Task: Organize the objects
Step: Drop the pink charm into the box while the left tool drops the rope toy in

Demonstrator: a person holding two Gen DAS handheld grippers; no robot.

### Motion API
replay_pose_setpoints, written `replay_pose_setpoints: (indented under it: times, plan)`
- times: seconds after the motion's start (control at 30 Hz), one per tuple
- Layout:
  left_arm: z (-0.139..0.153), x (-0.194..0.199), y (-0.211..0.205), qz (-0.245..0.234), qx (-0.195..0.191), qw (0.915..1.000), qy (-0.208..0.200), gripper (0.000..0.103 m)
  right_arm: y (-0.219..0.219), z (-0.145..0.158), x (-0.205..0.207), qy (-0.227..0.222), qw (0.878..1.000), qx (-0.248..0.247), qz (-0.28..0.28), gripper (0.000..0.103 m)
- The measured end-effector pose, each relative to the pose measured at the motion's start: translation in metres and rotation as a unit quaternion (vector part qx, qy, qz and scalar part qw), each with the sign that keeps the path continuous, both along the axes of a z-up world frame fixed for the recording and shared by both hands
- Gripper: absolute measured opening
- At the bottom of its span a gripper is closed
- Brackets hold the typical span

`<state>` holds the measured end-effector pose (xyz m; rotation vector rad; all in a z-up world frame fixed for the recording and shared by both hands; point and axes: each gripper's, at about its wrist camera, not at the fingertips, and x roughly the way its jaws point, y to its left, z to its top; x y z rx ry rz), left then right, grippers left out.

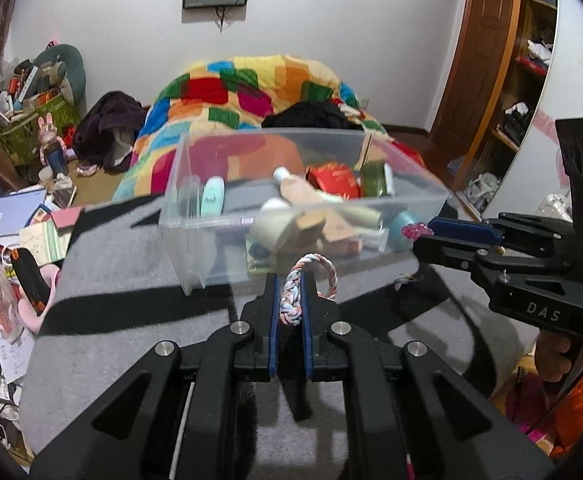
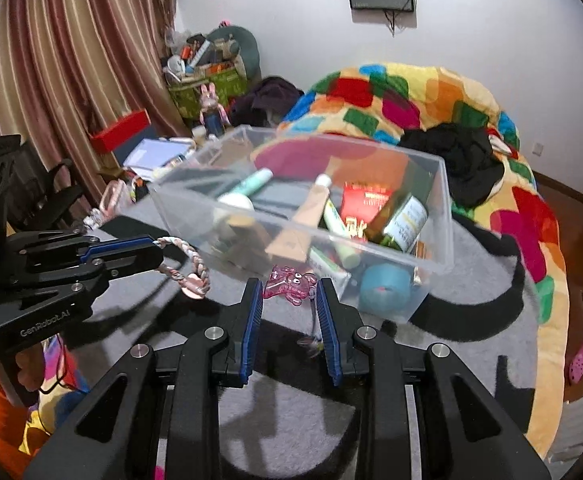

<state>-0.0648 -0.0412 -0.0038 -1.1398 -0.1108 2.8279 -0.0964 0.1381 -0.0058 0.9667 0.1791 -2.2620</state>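
Your left gripper [image 1: 290, 300] clenches a braided rope loop [image 1: 293, 292]; your right gripper [image 2: 289, 292] barely pinches the pink charm [image 2: 289, 280], which could slip before reaching the clear bin [image 2: 445, 216].

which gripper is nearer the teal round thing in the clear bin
Right. The right gripper, holding a pink charm, sits just before the teal container; the left gripper is off to its side.

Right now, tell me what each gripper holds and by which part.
The left gripper pinches one side of a braided rope loop. The right gripper grips a pink translucent charm across its body.
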Motion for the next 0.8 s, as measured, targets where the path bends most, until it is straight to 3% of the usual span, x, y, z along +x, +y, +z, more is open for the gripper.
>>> replay_pose_setpoints:
  times: [0.43, 0.8]
  plan:
    - [0.047, -0.009, -0.009, 0.017, 0.031, 0.9972, 0.067, 0.009, 0.010, 0.039, -0.005, 0.038, 0.998, -0.049, -0.027, 0.025]
    - [0.041, -0.045, -0.019, 0.044, 0.044, 0.9964, 0.058, 0.009, -0.005, 0.055, -0.042, 0.069, 0.995, -0.039, -0.067, 0.025]
